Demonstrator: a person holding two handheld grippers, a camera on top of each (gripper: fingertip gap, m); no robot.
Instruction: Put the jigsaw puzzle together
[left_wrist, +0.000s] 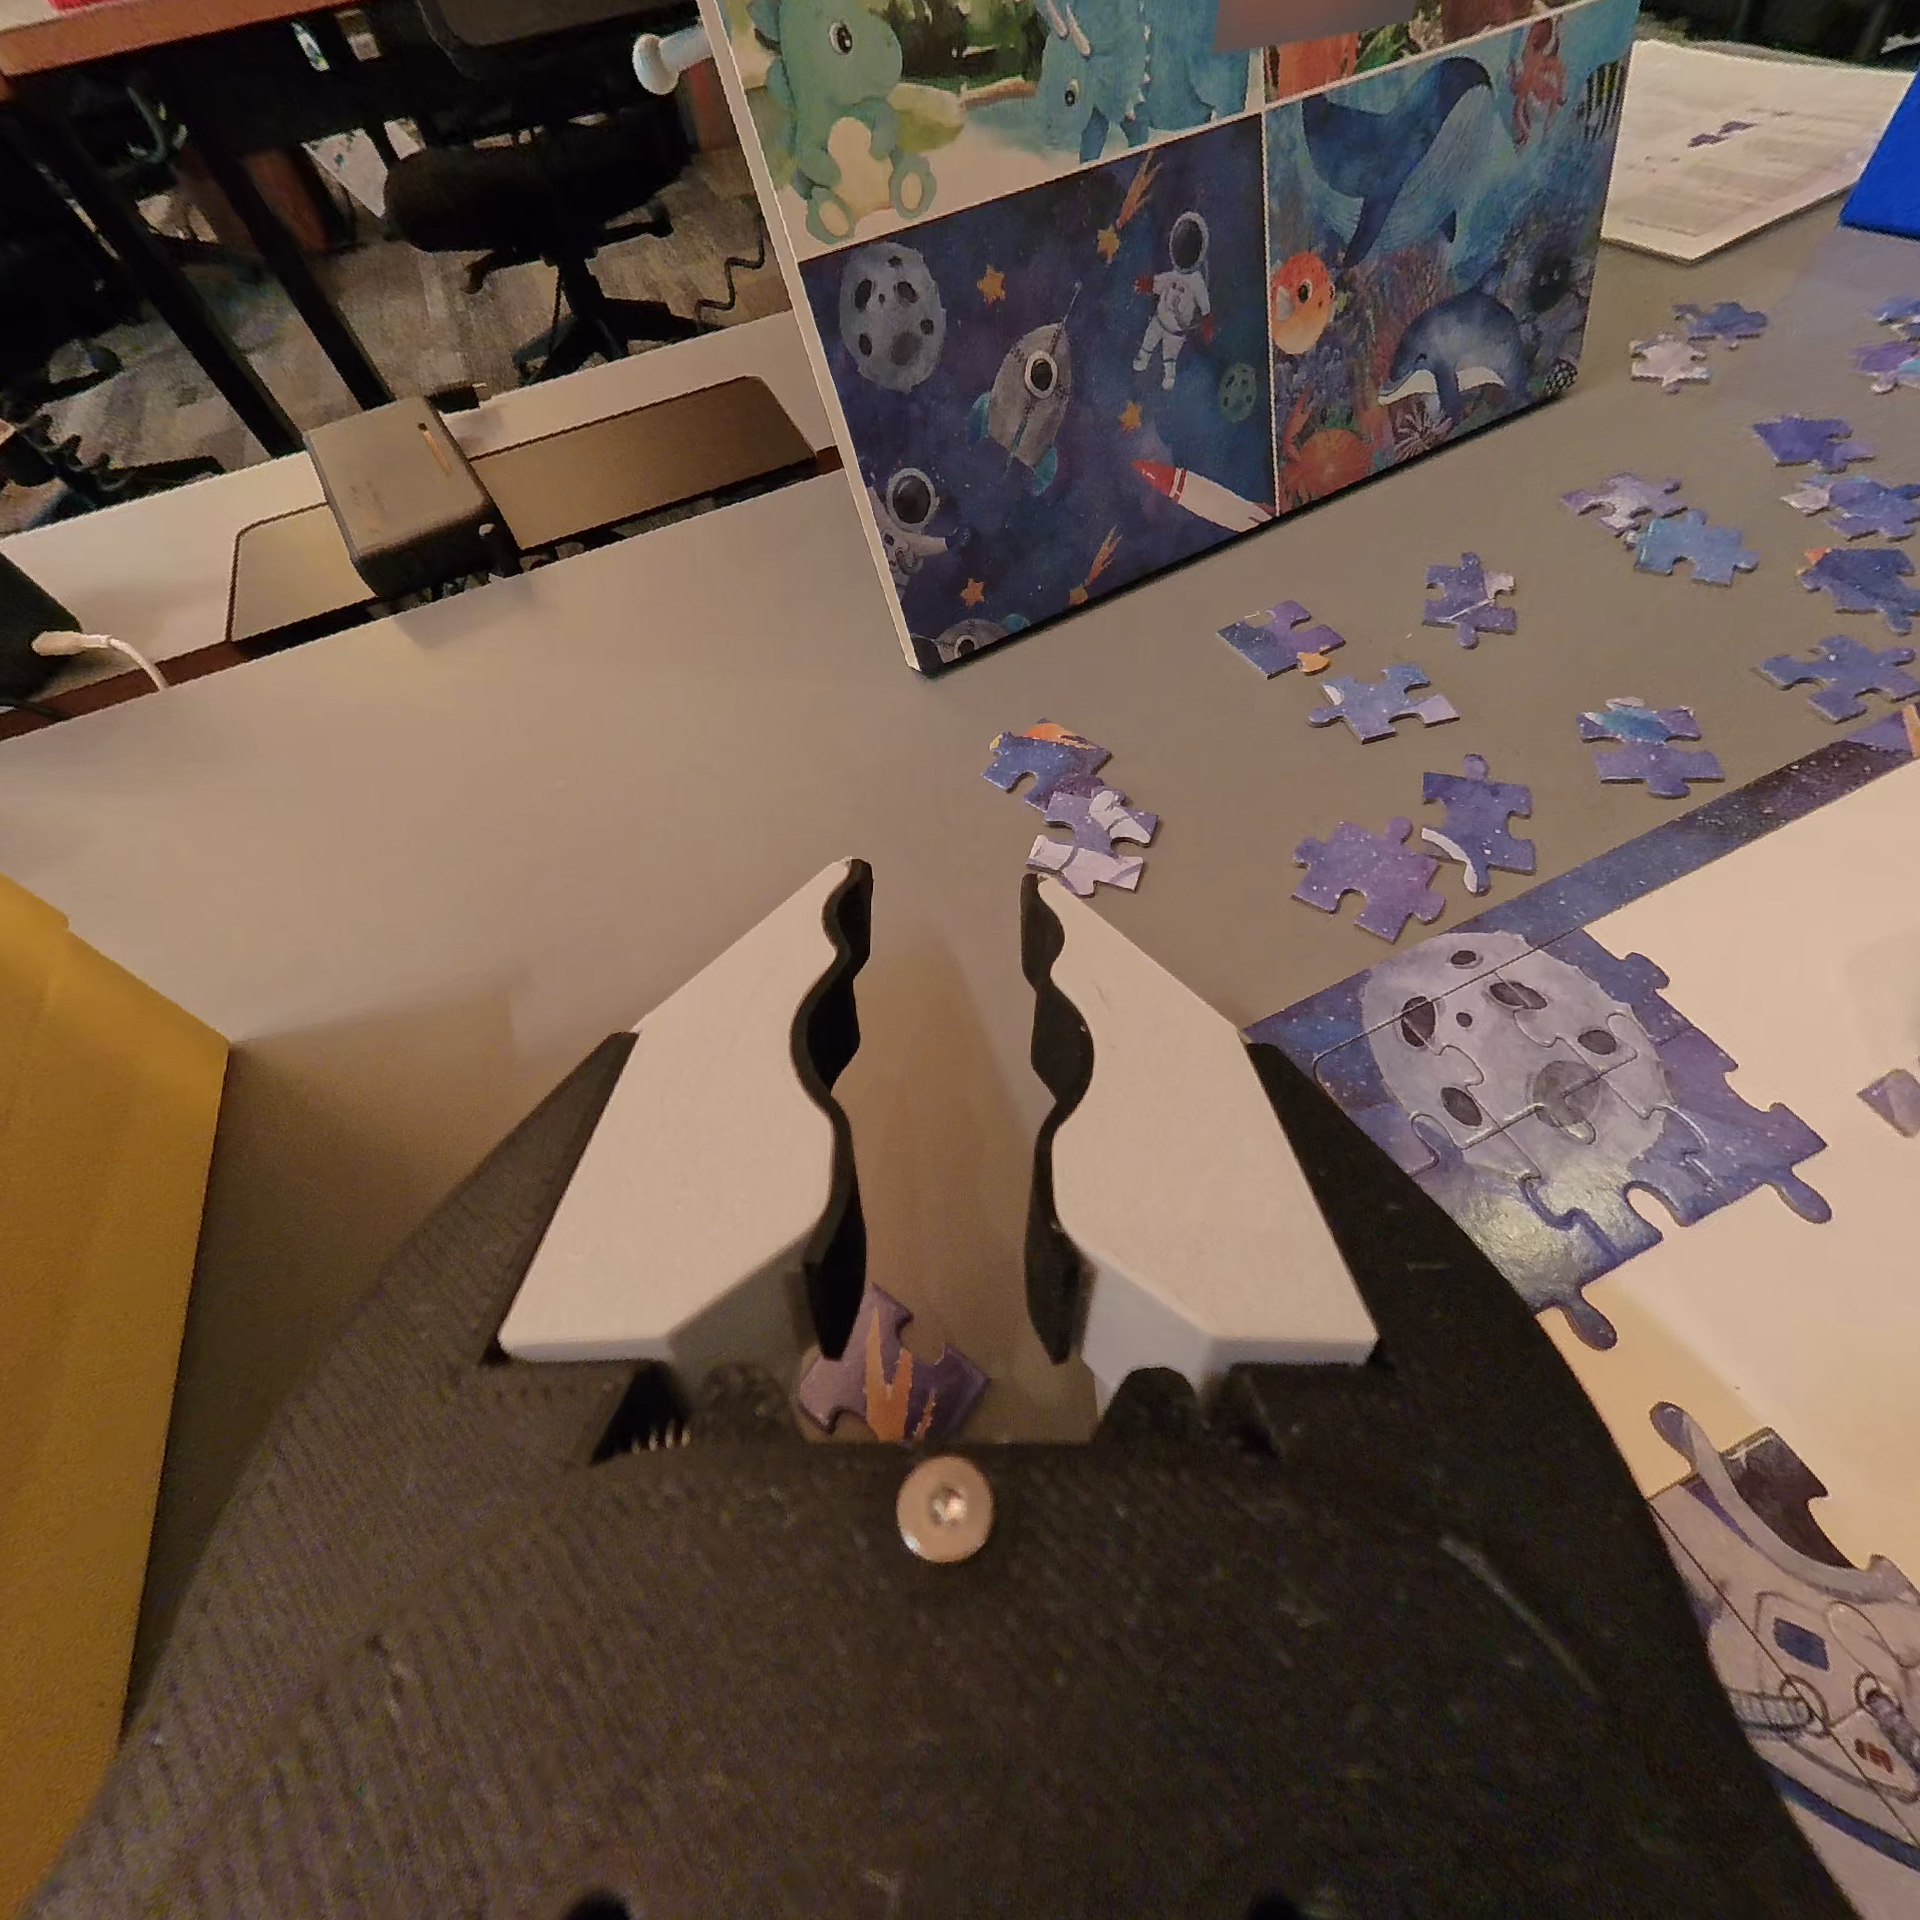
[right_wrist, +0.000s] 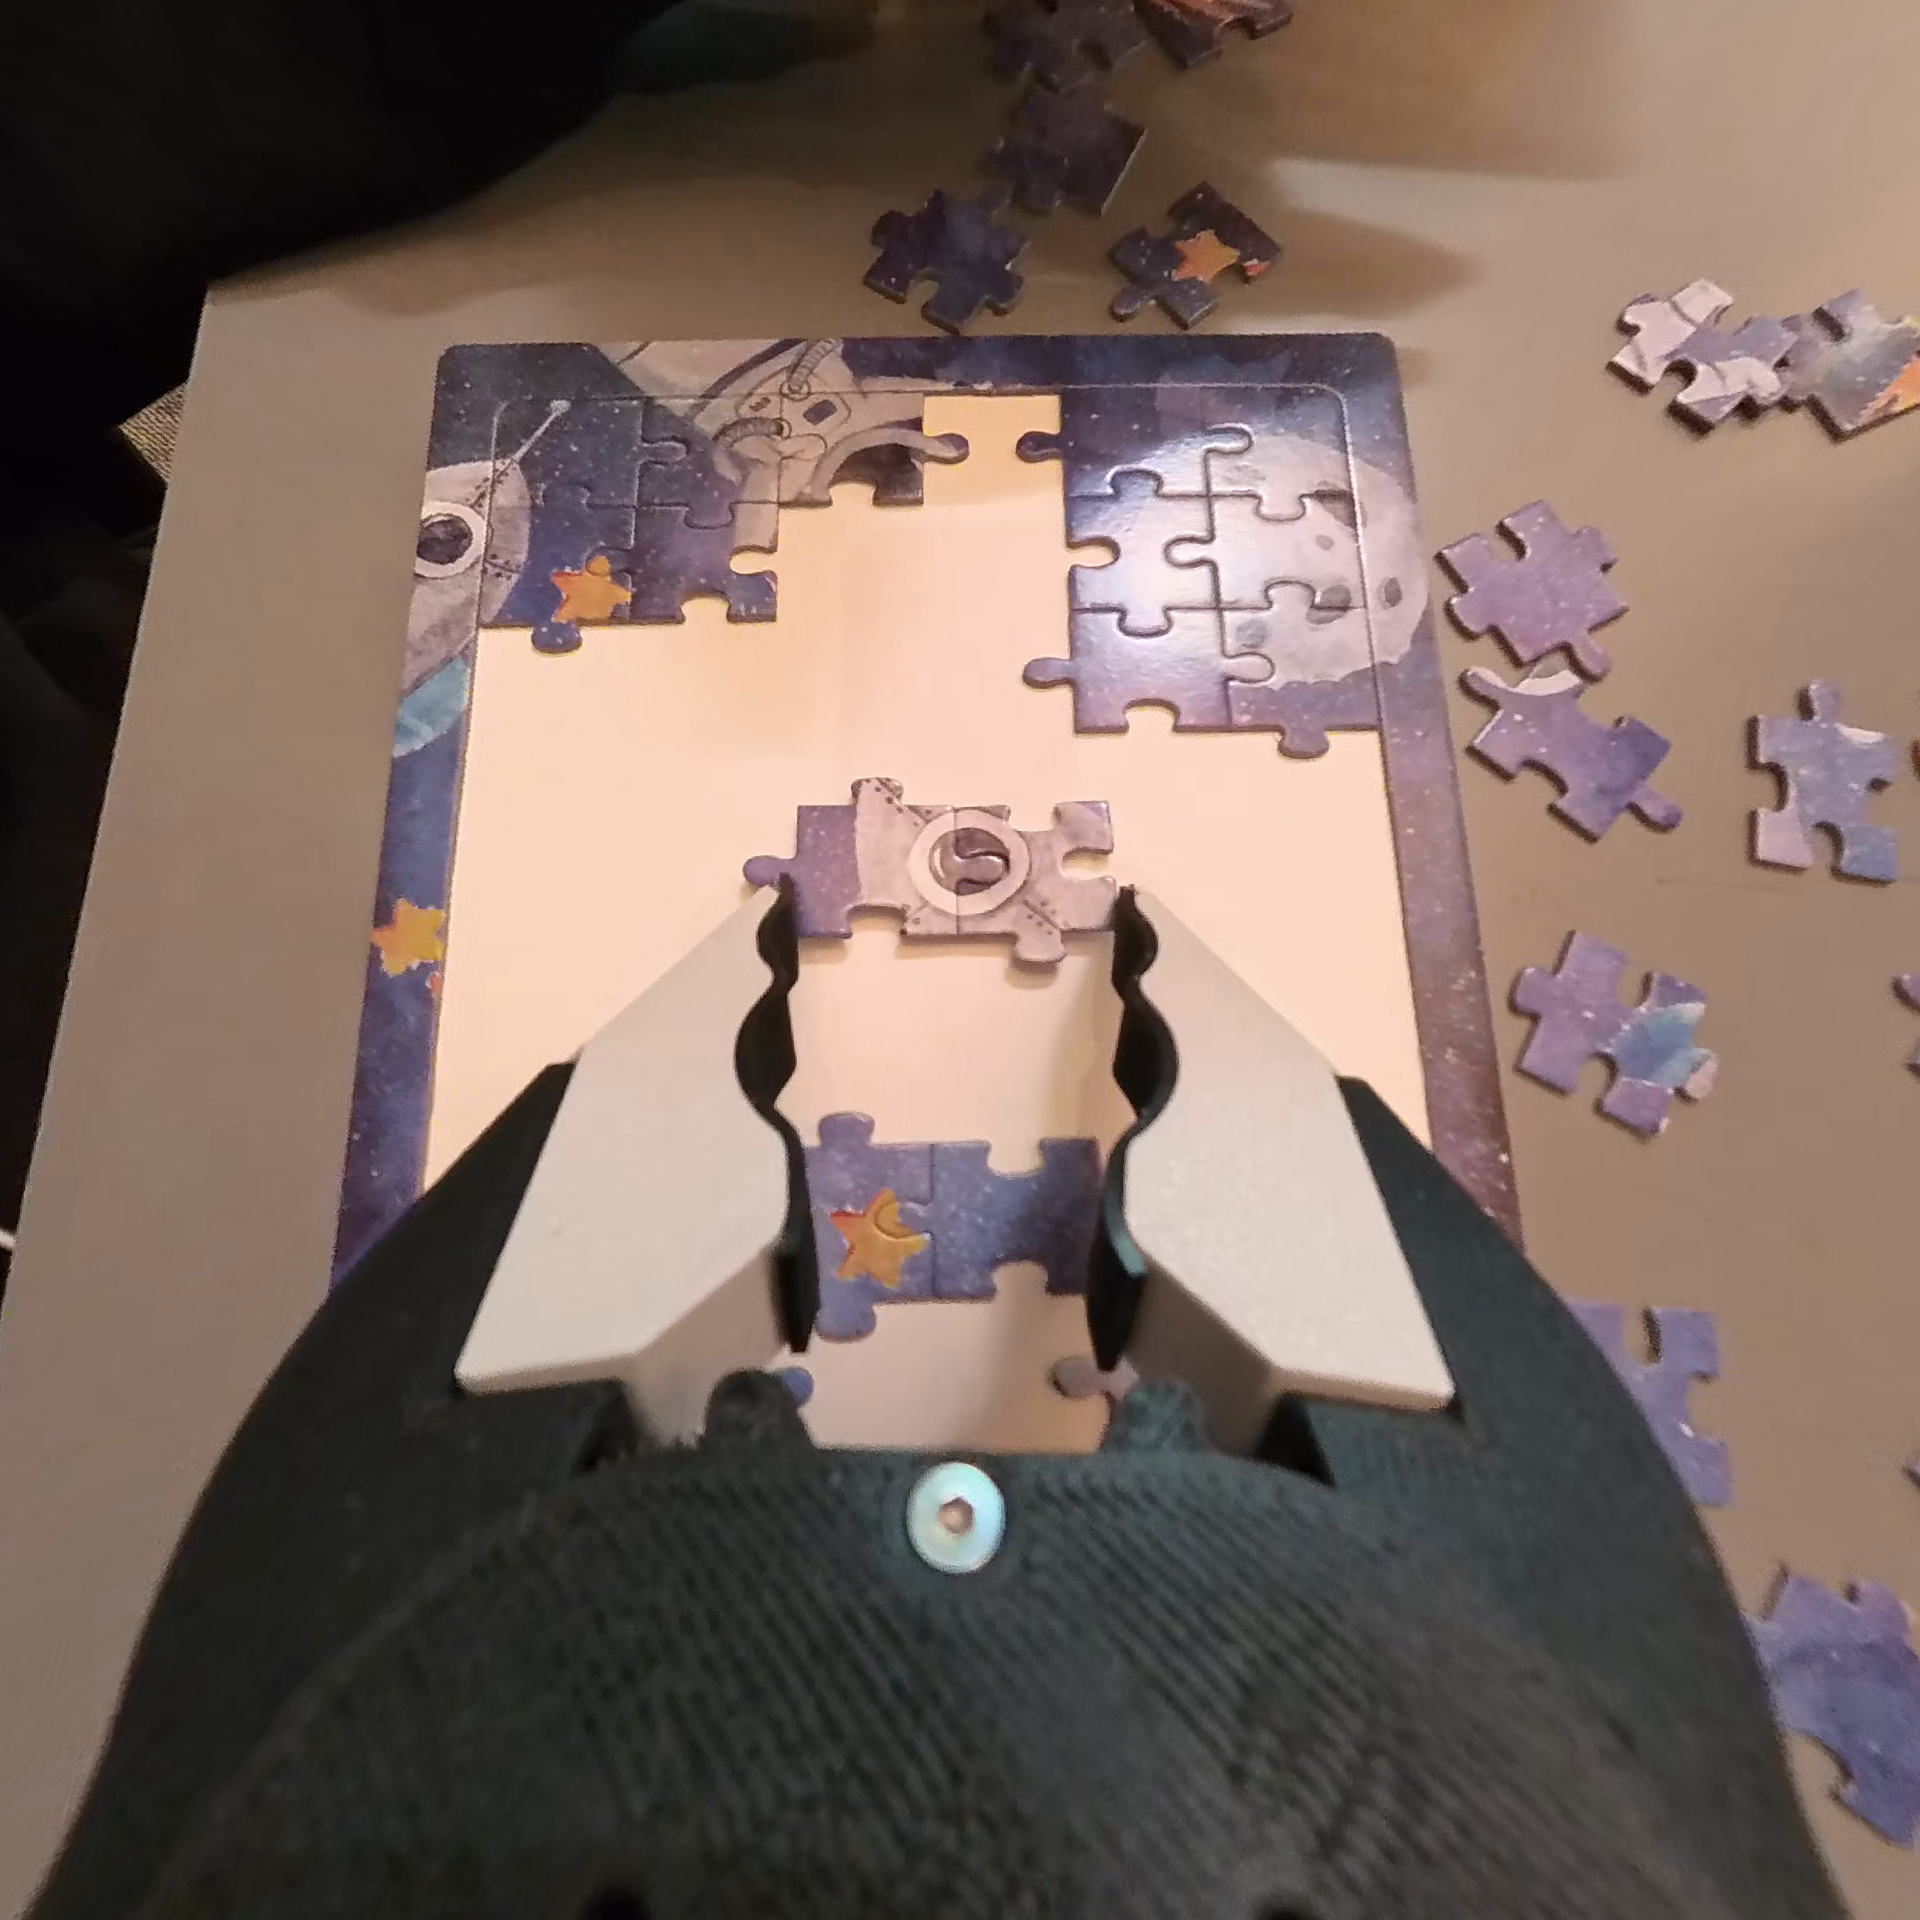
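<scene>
In the right wrist view my right gripper is low over a puzzle tray. Its two fingertips touch the left and right sides of a joined pair of puzzle pieces with a grey porthole, which lies flat on the tray's bare cream floor. A second joined pair with an orange star lies between the fingers nearer the base, untouched. In the left wrist view my left gripper is open over the grey table, with nothing between its tips. A purple piece with an orange comet shows under the finger bases, not pinched.
Assembled sections sit at the tray's far left and far right. Loose purple pieces lie on the table right of the tray and ahead of the left gripper. A picture box stands upright beyond. A yellow sheet lies at left. The tips of one gripper are about 25 cm away from the tips of the other.
</scene>
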